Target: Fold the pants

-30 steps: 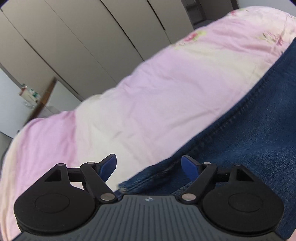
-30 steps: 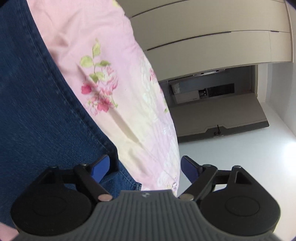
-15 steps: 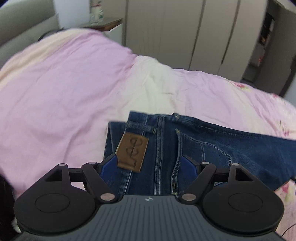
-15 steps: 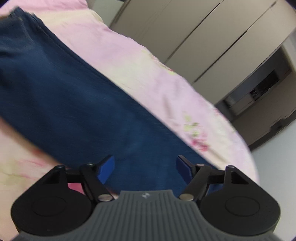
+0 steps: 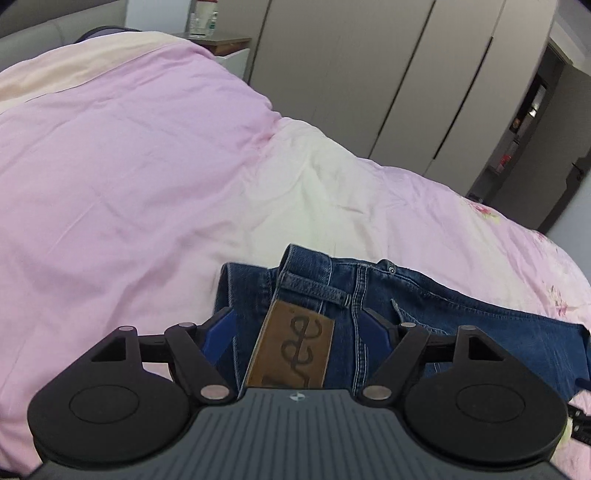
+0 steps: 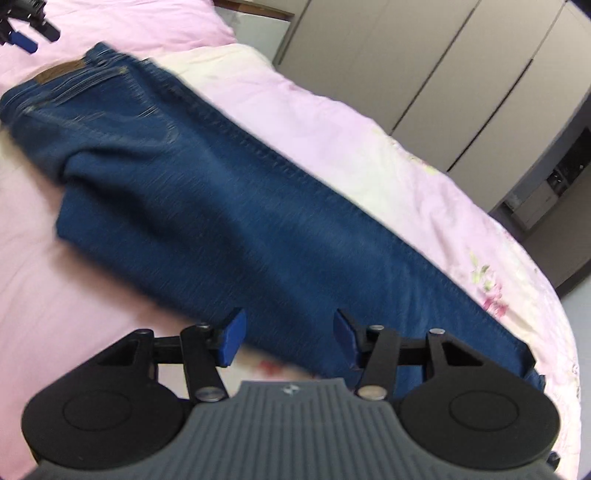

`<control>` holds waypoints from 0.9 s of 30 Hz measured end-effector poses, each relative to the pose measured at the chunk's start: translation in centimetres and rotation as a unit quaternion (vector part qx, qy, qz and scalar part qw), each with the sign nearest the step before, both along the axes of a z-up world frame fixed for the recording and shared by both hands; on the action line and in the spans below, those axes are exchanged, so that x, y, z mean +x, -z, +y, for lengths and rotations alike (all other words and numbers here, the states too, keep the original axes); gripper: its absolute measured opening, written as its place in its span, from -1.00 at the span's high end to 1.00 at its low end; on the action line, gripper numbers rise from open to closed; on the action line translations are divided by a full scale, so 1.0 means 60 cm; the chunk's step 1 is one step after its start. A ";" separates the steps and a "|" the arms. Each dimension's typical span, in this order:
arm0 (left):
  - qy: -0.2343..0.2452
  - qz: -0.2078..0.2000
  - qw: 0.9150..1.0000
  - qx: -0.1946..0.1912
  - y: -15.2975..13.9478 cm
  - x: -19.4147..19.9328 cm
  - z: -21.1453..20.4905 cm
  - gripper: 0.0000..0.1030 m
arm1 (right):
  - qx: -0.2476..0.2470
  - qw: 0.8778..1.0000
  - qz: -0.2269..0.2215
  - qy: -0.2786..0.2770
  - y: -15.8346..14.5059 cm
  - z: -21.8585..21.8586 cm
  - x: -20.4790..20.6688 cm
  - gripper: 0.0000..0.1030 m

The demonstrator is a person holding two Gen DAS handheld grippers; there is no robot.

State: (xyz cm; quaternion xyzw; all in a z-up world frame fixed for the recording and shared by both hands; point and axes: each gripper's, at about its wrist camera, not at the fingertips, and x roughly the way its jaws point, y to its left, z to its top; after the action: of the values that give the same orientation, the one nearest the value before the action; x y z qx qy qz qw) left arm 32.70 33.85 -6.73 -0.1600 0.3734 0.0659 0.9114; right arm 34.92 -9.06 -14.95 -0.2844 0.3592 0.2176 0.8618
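Observation:
Blue jeans (image 6: 240, 206) lie folded lengthwise on a pink quilt (image 5: 110, 166), waistband at the far left, legs running to the lower right. My left gripper (image 5: 299, 328) hovers open over the waistband (image 5: 314, 288), its fingers on either side of the brown leather patch (image 5: 295, 347). My right gripper (image 6: 288, 339) hangs over the lower leg near the jeans' front edge, and its jaws are closing. The denim shows in the gap, but the pads do not press on it. The left gripper's blue fingertip (image 6: 22, 40) peeks in beyond the patch (image 6: 55, 72).
Beige wardrobe doors (image 5: 369, 92) stand behind the bed. A nightstand with a bottle (image 5: 203, 18) is beside the grey headboard (image 5: 55, 22). The quilt's flowered edge (image 6: 491, 291) drops off at the right, toward a dark doorway (image 5: 535, 110).
Both views swung and levelled. The left gripper came over the waistband and patch. The right gripper drew back from the bed's edge to over the leg, its jaws narrowing.

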 end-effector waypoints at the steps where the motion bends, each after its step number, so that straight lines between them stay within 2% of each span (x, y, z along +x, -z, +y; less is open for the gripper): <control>1: 0.008 -0.003 1.000 -0.002 0.008 0.016 0.001 -0.75 | 0.001 1.000 -0.003 0.008 -0.006 0.003 0.018 0.06; 4: 0.012 0.010 1.000 0.008 0.034 0.063 0.004 -0.75 | 0.001 1.000 -0.004 0.028 -0.011 0.012 0.068 0.14; 6: 0.014 0.013 1.000 -0.004 0.049 0.085 0.009 -0.73 | 0.004 0.999 0.001 0.041 -0.010 0.017 0.098 0.14; 8: 0.023 0.024 0.999 -0.027 0.064 0.101 0.013 -0.56 | 0.013 0.998 0.011 0.055 -0.007 0.021 0.120 0.14; 9: 0.027 0.031 0.999 -0.037 0.072 0.107 0.014 -0.23 | 0.019 0.998 0.016 0.061 -0.001 0.024 0.130 0.14; 10: 0.024 0.033 0.998 -0.039 0.075 0.109 0.013 0.01 | 0.024 0.997 0.023 0.066 0.007 0.027 0.139 0.14; 11: 0.020 0.026 0.999 -0.036 0.074 0.105 0.010 0.11 | 0.026 0.997 0.029 0.069 0.016 0.030 0.145 0.14; 12: 0.021 0.017 0.999 -0.034 0.070 0.099 0.007 0.38 | 0.024 0.997 0.033 0.070 0.024 0.034 0.149 0.14; 13: 0.025 0.006 0.999 -0.028 0.059 0.090 0.002 0.53 | 0.019 0.997 0.034 0.068 0.032 0.039 0.152 0.14; 15: 0.027 -0.003 1.000 0.014 0.032 0.071 -0.021 0.66 | 0.010 0.998 0.033 0.061 0.043 0.046 0.153 0.14; 18: 0.041 -0.009 0.996 0.078 -0.012 0.053 -0.051 0.71 | 0.013 0.998 0.030 0.057 0.045 0.047 0.153 0.14; 21: 0.038 0.016 0.991 0.129 -0.029 0.071 -0.047 0.71 | 0.022 0.998 0.027 0.054 0.044 0.042 0.153 0.14; 23: 0.029 0.044 0.985 0.162 -0.016 0.094 -0.039 0.71 | 0.023 0.998 0.023 0.053 0.041 0.044 0.154 0.13; 25: 0.018 0.061 0.987 0.150 0.010 0.113 -0.027 0.71 | 0.024 0.998 0.021 0.052 0.041 0.047 0.154 0.12; 27: 0.025 0.065 0.982 0.176 0.038 0.127 -0.037 0.64 | 0.021 0.998 0.021 0.049 0.047 0.050 0.157 0.12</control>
State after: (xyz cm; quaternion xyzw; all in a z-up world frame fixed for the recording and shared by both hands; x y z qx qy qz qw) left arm 40.32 31.65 -8.98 0.0166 0.4186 0.1179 0.9003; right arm 44.36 -6.07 -17.74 -0.2434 0.3856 0.1886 0.8698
